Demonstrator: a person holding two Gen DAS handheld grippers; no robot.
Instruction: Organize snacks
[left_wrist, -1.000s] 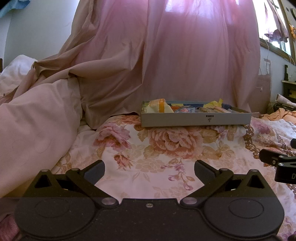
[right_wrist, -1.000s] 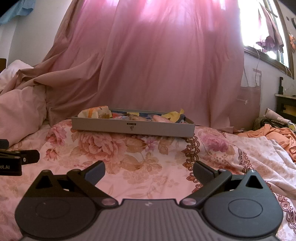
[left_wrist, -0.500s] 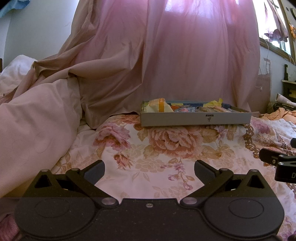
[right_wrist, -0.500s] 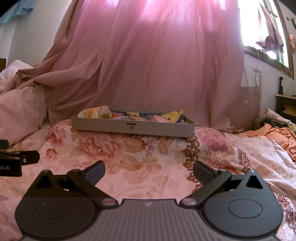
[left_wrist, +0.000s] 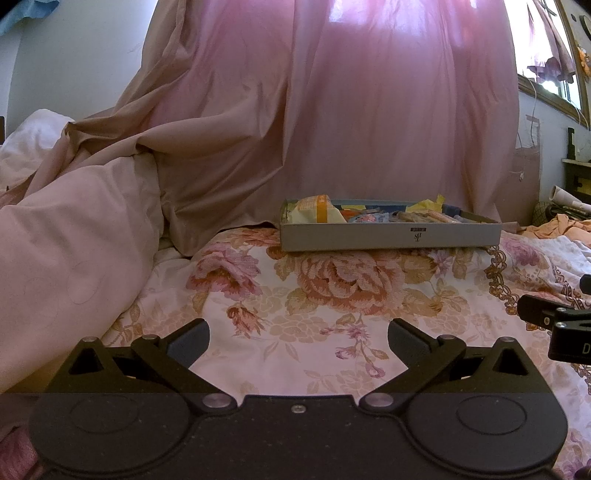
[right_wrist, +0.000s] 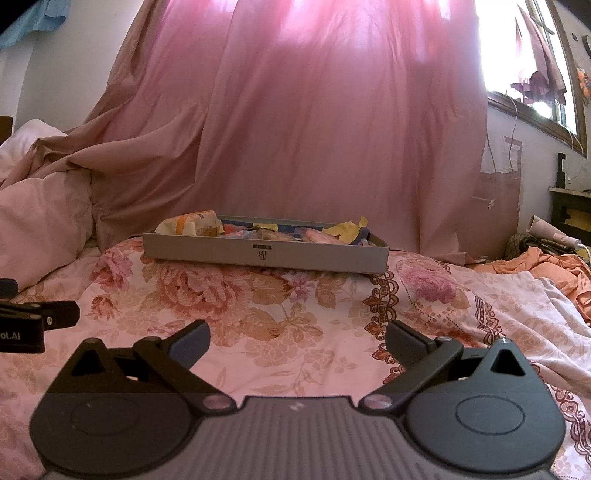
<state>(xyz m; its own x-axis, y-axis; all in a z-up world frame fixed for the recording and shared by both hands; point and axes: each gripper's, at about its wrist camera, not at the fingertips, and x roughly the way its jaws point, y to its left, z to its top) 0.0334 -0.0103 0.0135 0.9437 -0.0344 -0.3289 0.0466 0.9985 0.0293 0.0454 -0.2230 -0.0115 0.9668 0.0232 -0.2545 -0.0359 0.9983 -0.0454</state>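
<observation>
1. Both my grippers, left gripper (left_wrist: 298, 339) and right gripper (right_wrist: 297, 341), are spread wide, empty.
2. The snacks (right_wrist: 258, 232), perhaps wrapped pastries, lie in the grey tray (right_wrist: 266, 254), far ahead on the floral bedspread (right_wrist: 258, 314).

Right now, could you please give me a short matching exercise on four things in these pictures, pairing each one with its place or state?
Things:
1. grey tray
2. orange-striped packet
3. left gripper
4. pink curtain

Places or states:
A. hangs behind the tray
B. open, holding nothing
C. lies on the flowered bedspread
D. at the tray's left end

Pairs: 1-C, 2-D, 3-B, 4-A
</observation>
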